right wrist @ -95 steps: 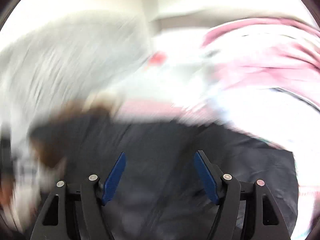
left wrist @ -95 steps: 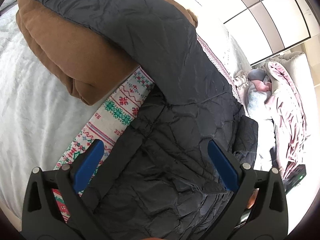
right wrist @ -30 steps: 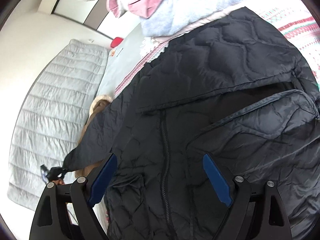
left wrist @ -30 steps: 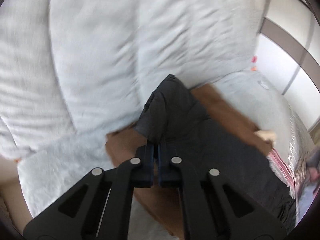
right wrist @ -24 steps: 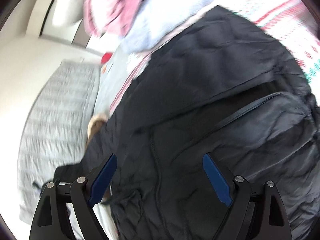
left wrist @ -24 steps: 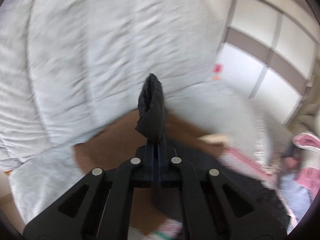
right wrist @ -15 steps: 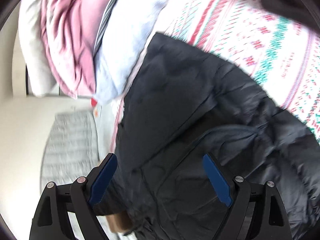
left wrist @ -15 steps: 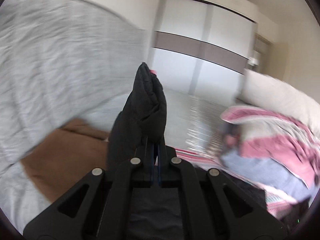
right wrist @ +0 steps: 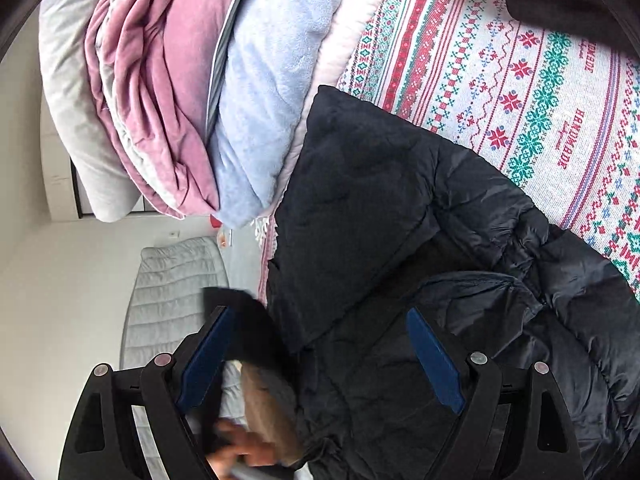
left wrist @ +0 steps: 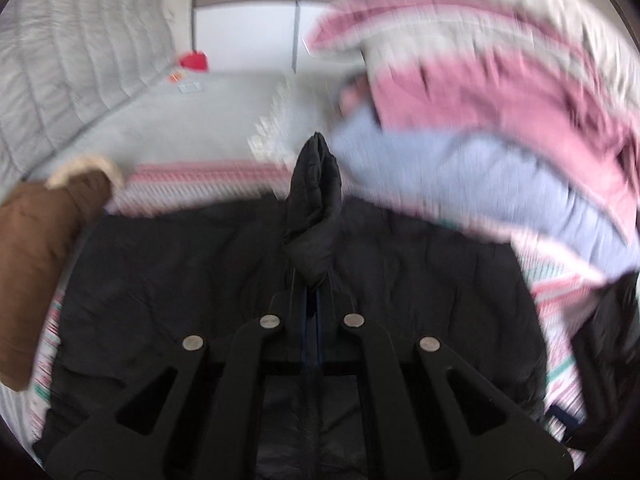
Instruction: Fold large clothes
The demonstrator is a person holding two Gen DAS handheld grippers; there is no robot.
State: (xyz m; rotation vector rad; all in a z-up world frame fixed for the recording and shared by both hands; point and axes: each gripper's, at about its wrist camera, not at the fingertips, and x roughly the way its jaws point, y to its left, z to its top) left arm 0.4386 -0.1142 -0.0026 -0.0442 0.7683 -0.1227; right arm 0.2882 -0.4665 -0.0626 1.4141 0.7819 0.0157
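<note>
So the left claw (left wrist: pixel 311 300) is pinched tight on a bunched end of the black quilted jacket (left wrist: pixel 400 280), which sticks up straight ahead of its tips; the rest lies spread below. Right claw (right wrist: pixel 316 344) hangs wide open over the same jacket, gripping nothing. Brown coat (left wrist: pixel 36 240) sits off to the left claw's left, pink and blue folded blankets (right wrist: pixel 192 92) beyond the right claw. Underneath is a knit-pattern blanket (right wrist: pixel 540 92) reading "HANDMADE", with a grey quilted headboard (left wrist: pixel 68 60) further back.
</note>
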